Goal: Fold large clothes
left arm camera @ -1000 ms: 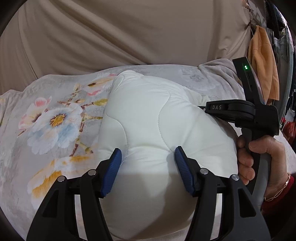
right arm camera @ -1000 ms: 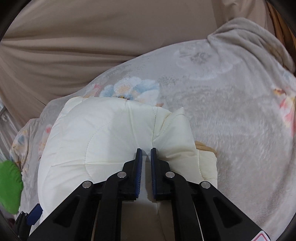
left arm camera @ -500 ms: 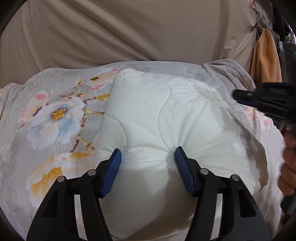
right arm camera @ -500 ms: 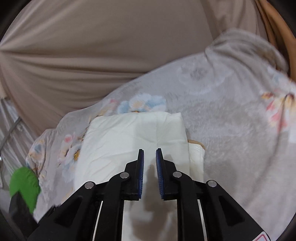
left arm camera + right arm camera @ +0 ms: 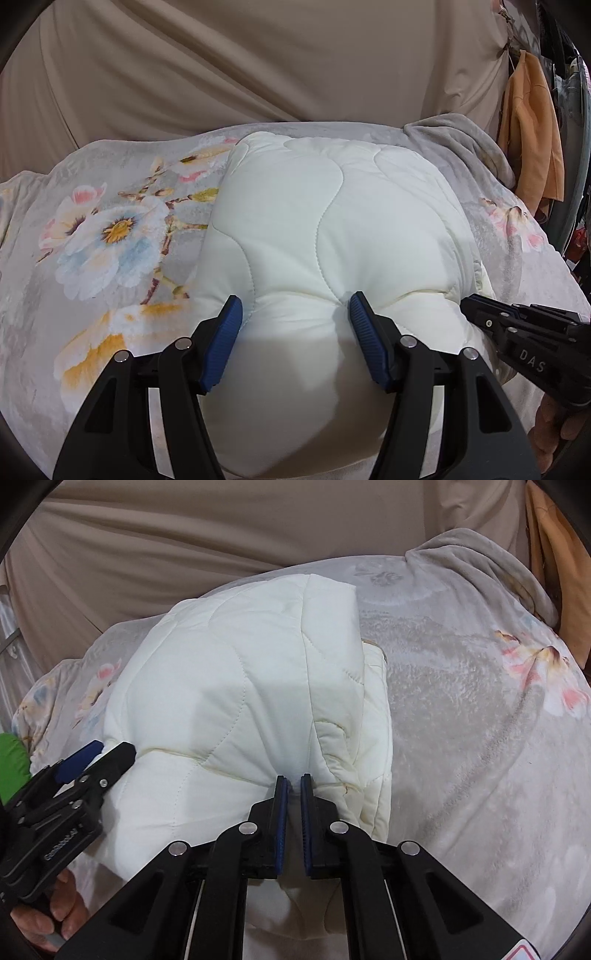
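A white quilted padded garment (image 5: 332, 229) lies folded in a thick bundle on the floral blanket. My left gripper (image 5: 295, 317) squeezes the bundle's near edge between its blue pads (image 5: 364, 332), which stand well apart with fabric bulging between them. Further right along the same near edge, my right gripper (image 5: 291, 781) has its jaws closing to a narrow gap, with a pucker of the white garment (image 5: 240, 686) pinched at the tips. Each gripper shows in the other's view: the right gripper (image 5: 471, 308) at the lower right, the left gripper (image 5: 107, 751) at the lower left.
A grey floral blanket (image 5: 110, 240) covers the bed, bunched at the far right corner (image 5: 498, 561). A beige draped cloth (image 5: 258, 66) hangs behind. An orange garment (image 5: 532, 147) hangs at the right. Something green (image 5: 11, 764) sits at the left edge. A hand (image 5: 62, 904) grips the left tool.
The right gripper left the garment's top, swung down to the near edge, opened slightly and closed there again. The garment's right side now lies flatter. The left gripper stayed put.
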The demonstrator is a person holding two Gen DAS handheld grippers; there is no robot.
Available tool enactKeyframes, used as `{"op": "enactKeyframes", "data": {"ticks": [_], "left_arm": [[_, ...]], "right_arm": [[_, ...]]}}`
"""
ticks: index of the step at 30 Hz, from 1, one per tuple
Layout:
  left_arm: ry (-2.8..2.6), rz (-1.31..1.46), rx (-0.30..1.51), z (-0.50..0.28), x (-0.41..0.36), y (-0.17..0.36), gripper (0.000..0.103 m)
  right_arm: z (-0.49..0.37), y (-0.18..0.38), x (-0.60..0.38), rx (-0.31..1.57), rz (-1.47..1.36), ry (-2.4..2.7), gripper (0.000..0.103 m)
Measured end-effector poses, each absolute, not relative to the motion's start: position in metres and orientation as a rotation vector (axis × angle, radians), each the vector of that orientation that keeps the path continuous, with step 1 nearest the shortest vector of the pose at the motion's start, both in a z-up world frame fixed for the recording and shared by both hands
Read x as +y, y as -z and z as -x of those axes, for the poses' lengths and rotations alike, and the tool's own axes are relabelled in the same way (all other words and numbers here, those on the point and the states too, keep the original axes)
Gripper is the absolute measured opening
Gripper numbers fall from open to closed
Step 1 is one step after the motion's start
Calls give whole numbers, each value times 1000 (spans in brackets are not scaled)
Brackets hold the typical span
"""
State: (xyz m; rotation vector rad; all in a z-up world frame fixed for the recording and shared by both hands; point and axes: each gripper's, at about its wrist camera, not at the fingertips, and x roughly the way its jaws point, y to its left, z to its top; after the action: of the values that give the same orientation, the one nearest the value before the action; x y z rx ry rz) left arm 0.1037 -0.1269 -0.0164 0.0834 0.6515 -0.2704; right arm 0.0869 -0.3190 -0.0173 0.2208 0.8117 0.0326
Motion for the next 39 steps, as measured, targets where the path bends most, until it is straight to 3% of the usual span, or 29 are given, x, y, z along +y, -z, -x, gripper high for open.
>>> {"op": "enactKeyframes", "data": {"ticks": [9,15,22,23,25,26,28,34,39], "left_arm": [[277,-51,663,-108,-120,15,59],[280,-74,658,-106,-123,13,59],[335,57,718,-107,-93,-11,63],[330,83,710,-108,-83,-17,69],[284,99,684,-108,-64,-29,76],[266,96,680,-109,-57,-32,78],[259,105,705,-114,-50,-31,84],[333,156,845,-125,-62,-2,88],[316,93,805,-121,-78,4,93]], "right_arm": [[-65,-38,-327,741,-248,22,5],[-86,18,-327,834,-248,44,5],[-61,-16,-349,763,-367,-7,7],[-55,-22,-356,743,-398,-17,13],[-44,-28,-371,718,-458,-20,36],[-44,-27,-377,724,-488,-32,52],[-49,-18,-384,759,-551,-70,55],[-72,11,-367,858,-585,-159,66],[-82,38,-365,915,-613,-162,78]]}}
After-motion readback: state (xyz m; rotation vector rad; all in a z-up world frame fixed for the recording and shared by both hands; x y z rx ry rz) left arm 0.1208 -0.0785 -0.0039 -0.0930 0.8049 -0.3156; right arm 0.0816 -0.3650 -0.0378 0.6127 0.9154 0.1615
